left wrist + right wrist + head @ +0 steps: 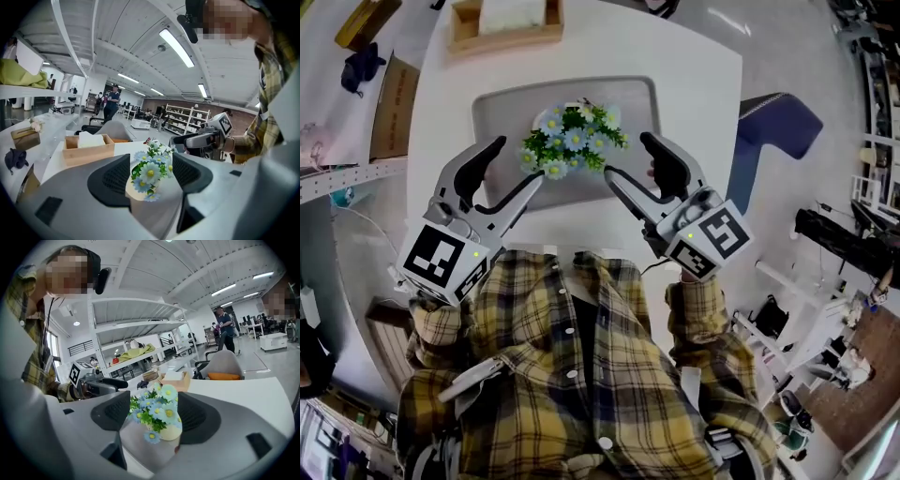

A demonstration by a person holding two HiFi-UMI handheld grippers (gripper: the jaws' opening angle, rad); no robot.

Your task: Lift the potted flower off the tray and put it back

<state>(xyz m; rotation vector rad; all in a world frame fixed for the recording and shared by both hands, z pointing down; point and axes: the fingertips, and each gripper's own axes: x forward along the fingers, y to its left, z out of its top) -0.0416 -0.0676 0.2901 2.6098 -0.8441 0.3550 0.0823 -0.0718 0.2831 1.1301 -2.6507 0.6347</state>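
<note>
Forearms converge: left tool (518, 159) and right tool (626, 156) flank potted flower (574, 141) on tray (500, 120), jaws wide, gripping nothing.

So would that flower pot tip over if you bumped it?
It might tip: the bushy flowers spread wider than the small cream pot under them. It's probably light too, given that little pot. The petals look soft and would likely bend if squeezed.

Potted flower (574, 141): blooms cover the pot almost wholly in the head view. Tray (502, 112): near edge partly hidden behind the left gripper (520, 159) and right gripper (627, 157). Wooden box (506, 33) at the tabletop's (703, 84) far edge: cut off by the picture's top. Dark item (361, 67) beyond the tabletop's left edge: possibly cloth, too small to identify.
</note>
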